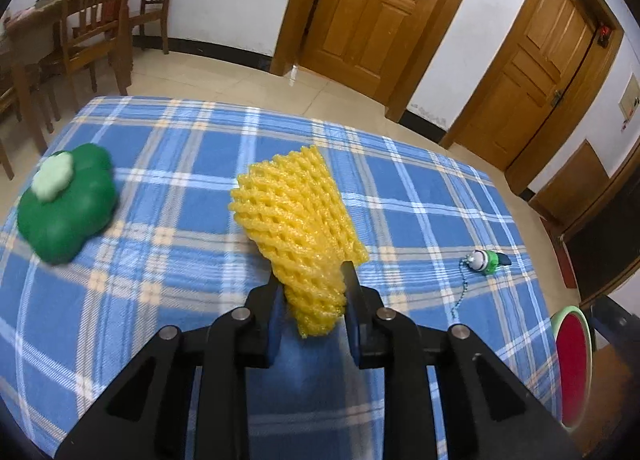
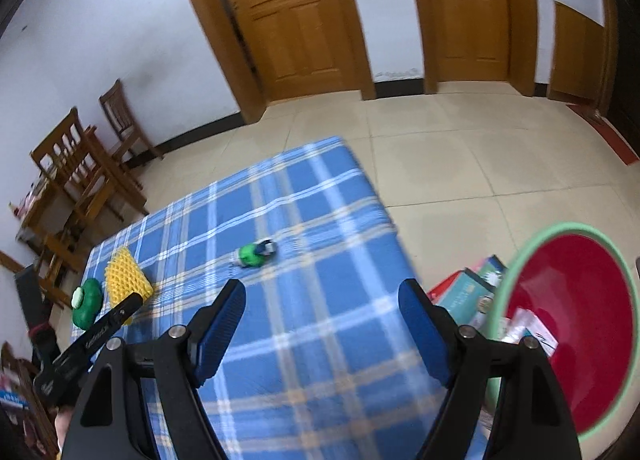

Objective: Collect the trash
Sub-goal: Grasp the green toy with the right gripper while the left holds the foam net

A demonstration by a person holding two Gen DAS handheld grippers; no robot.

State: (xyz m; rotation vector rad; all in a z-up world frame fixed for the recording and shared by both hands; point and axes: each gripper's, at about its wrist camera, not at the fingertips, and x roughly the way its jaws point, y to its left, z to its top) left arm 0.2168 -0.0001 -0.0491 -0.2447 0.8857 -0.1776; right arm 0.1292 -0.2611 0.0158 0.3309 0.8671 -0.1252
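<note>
Nearest, the left gripper (image 1: 312, 292) is clamped on the yellow foam net (image 1: 292, 215) above the blue checked tablecloth (image 1: 180, 163). Meanwhile the right gripper (image 2: 322, 302) hangs with fingers wide apart and empty, beside the red bin (image 2: 576, 312). Farther off, a small green bottle (image 2: 256, 254) lies on the cloth.

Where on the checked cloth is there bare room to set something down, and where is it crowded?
Bare: the wide stretch of blue checked cloth between the green toy and the right gripper. Crowded: the far corner, where the yellow foam net, held by the left gripper, adjoins the green flower-shaped object.
</note>
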